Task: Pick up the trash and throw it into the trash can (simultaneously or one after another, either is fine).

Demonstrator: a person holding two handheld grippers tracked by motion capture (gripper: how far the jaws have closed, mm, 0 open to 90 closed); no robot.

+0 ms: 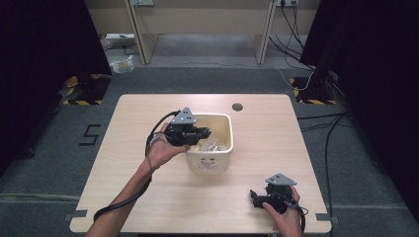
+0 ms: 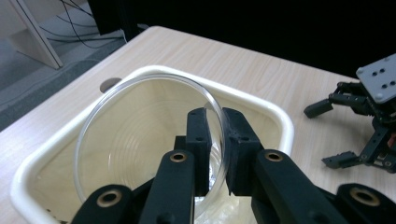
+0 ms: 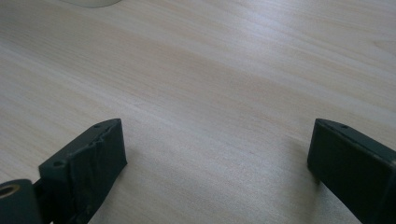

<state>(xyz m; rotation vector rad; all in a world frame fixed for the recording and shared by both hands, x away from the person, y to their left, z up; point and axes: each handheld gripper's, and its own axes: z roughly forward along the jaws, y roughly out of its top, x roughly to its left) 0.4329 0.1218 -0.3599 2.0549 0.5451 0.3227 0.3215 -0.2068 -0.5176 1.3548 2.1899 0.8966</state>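
The clear bowl [image 2: 140, 135] hangs over the tub [image 1: 213, 157], mid-table [image 1: 148, 207].

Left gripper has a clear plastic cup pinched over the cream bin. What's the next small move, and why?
Probably open the left gripper and let the clear cup drop. Its jaws pinch the cup's rim right above the cream bin, which seems to hold other clear plastic already. The right gripper rests open on the table, out of the way.

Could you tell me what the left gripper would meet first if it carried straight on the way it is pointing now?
Probably the inside of the cream bin: the left gripper, shut on the rim of a clear plastic cup, points down into it. Depth is hard to judge.
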